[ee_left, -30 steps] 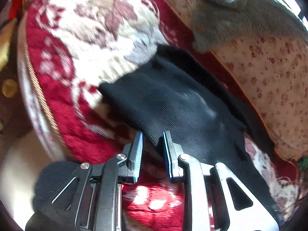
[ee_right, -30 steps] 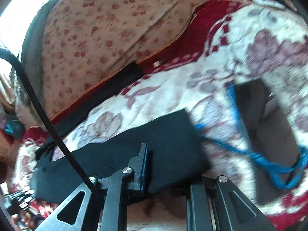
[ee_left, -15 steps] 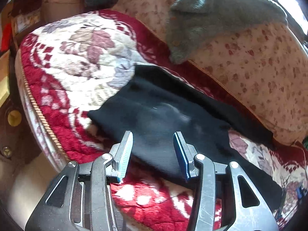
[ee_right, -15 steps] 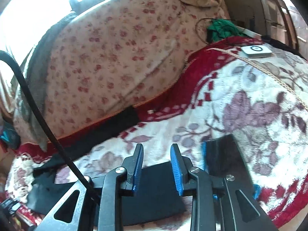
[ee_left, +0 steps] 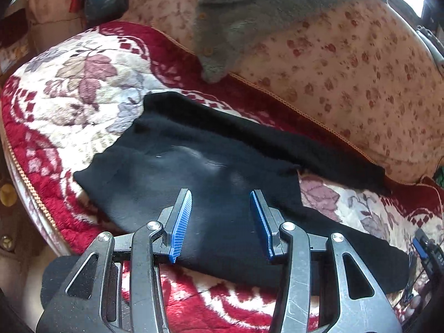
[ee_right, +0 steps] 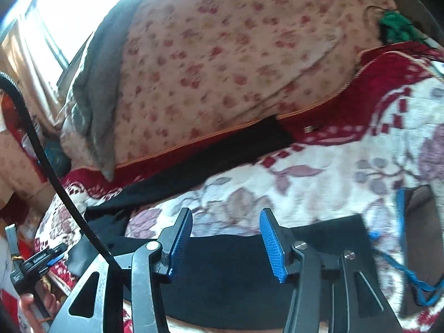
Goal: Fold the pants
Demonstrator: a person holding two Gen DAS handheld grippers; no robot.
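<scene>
Change: both grippers have let go of the cloth and spread since a second ago.
Left wrist: left gripper (ee_left: 220,219) hovers over black pants (ee_left: 194,172), fingers wide, holding nothing; pants lie flat on floral blanket (ee_left: 83,83).
Right wrist: right gripper (ee_right: 226,245) above a pant leg's end, fingers wide, empty.

Black pants (ee_left: 211,172), red and cream floral blanket (ee_left: 83,88), beige backrest cover (ee_left: 347,77) with small red flowers, grey woolly garment (ee_left: 249,14), blue ribbed gripper pads (ee_right: 273,247), blue cord (ee_right: 410,274), green yarn (ee_right: 394,27)
</scene>
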